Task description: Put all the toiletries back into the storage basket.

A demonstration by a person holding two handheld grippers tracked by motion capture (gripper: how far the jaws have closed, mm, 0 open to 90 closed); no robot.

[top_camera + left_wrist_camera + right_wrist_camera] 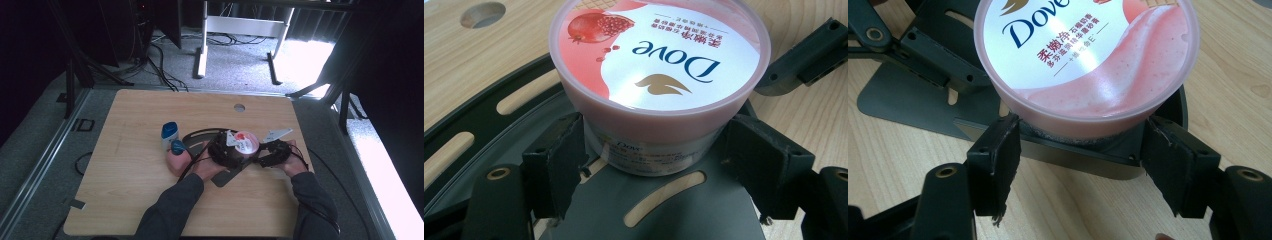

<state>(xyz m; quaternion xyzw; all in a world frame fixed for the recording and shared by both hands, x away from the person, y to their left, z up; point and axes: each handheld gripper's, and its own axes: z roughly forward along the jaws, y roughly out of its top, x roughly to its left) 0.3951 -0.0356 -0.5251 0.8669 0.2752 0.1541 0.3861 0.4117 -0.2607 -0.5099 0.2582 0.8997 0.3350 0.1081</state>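
Wood-grain table (130, 200) stands on grey carpet amid dark stands and cables. From the left: one blue-capped bottle (169, 134), one pink jar (177, 159), then one pink Dove tub (245, 142) on a dark slotted plate (484, 120). Left gripper (654, 150) and right gripper (1080, 150) each clasp the tub's base.

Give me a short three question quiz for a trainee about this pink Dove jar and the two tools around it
1. True or false: the Dove jar stands on a dark slotted plate.
2. Which tool has the jar between its jaws? A the left tool only, B the right tool only, C both.
3. What stands left of the jar in the high view?

Key:
1. True.
2. C; both sets of jaws flank its lower body, though whether the pads press cannot be told.
3. A blue-capped bottle and a pink container with a blue top.
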